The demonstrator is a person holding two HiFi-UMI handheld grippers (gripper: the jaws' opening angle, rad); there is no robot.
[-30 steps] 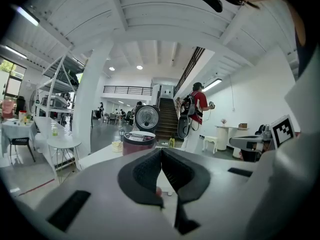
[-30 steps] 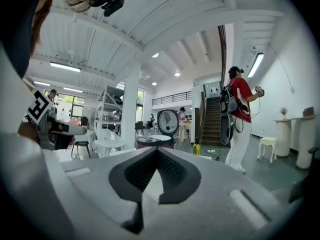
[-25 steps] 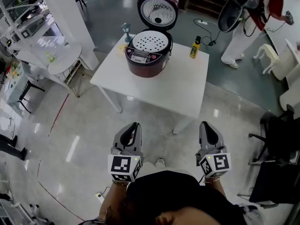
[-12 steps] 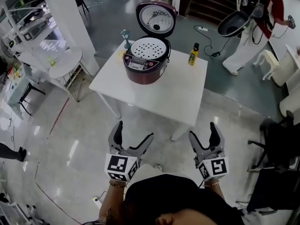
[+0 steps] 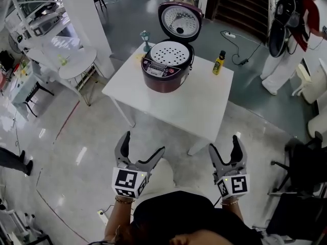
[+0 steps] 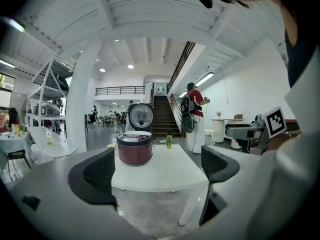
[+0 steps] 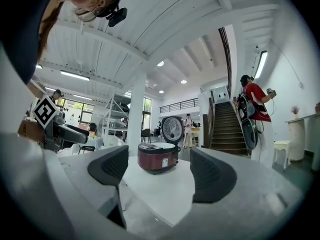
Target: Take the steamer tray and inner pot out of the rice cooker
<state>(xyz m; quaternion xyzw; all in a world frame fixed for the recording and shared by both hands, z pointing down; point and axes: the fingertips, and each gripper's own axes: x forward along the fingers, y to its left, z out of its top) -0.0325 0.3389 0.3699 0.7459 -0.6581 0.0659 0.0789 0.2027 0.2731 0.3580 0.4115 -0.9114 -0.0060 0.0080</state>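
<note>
Steamer tray (image 5: pixel 168 52) sits in rice cooker (image 5: pixel 164 79).

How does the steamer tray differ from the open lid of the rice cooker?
The steamer tray lies flat in the rice cooker; the lid stands raised behind it. The steamer tray is white all over; the lid has a dark maroon rim. Both are round, with pale dotted faces.

Yellow bottle (image 5: pixel 218 63) on white table (image 5: pixel 189 103); person (image 5: pixel 283 68) near stairs (image 5: pixel 240 6).
</note>
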